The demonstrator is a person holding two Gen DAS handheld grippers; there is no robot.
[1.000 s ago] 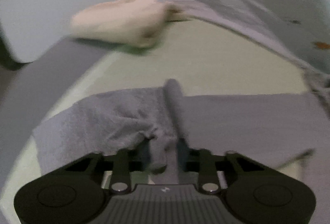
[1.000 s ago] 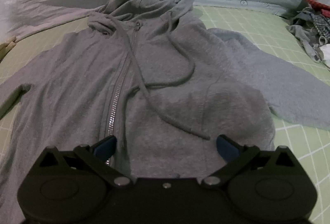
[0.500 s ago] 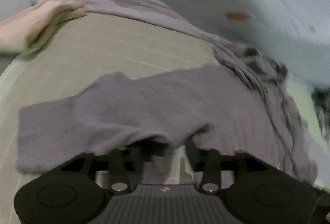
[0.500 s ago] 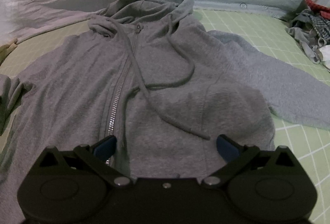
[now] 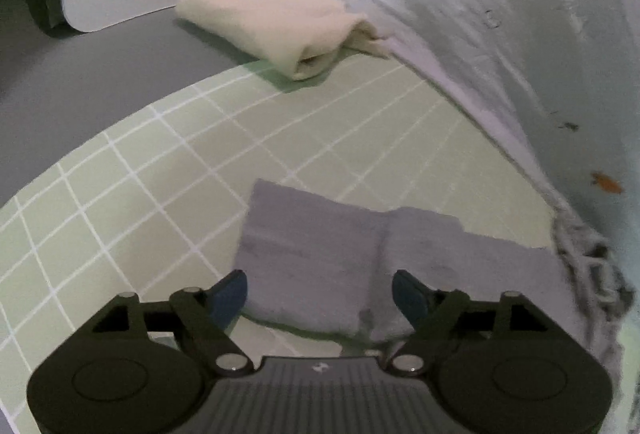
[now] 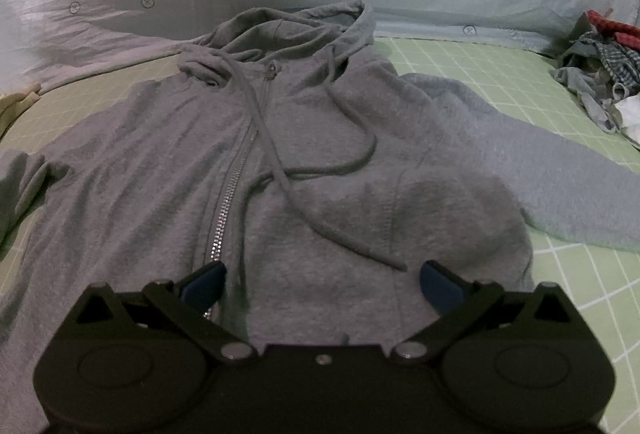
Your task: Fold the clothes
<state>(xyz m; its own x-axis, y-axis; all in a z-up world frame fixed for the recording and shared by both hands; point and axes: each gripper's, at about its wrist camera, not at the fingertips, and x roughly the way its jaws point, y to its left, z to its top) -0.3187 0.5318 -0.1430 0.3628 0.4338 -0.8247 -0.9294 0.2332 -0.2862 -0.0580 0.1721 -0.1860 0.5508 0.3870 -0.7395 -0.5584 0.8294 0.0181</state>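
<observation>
A grey zip-up hoodie (image 6: 320,138) lies front-up on the green checked sheet (image 6: 580,294), hood at the far end, with its zipper (image 6: 228,202) closed and its drawstrings loose across the chest. One sleeve (image 6: 520,162) stretches out to the right. My right gripper (image 6: 322,274) hovers open over the lower chest and holds nothing. In the left wrist view the other sleeve's cuff end (image 5: 320,242) lies flat on the sheet. My left gripper (image 5: 318,286) stands over it with its jaws opening. The cuff is between the blue pads (image 5: 230,294), which do not press on it.
A folded cream cloth (image 5: 280,22) lies at the far edge of the sheet. A pale quilt with carrot prints (image 5: 520,14) is bunched along the right. The grey bed edge (image 5: 80,82) runs along the left. A pile of mixed clothes (image 6: 600,74) sits at the far right.
My left gripper has let go of the grey sleeve and its jaws have spread. The sleeve now lies flat. The left view swung back toward the cream cloth. The right gripper has stayed put.
</observation>
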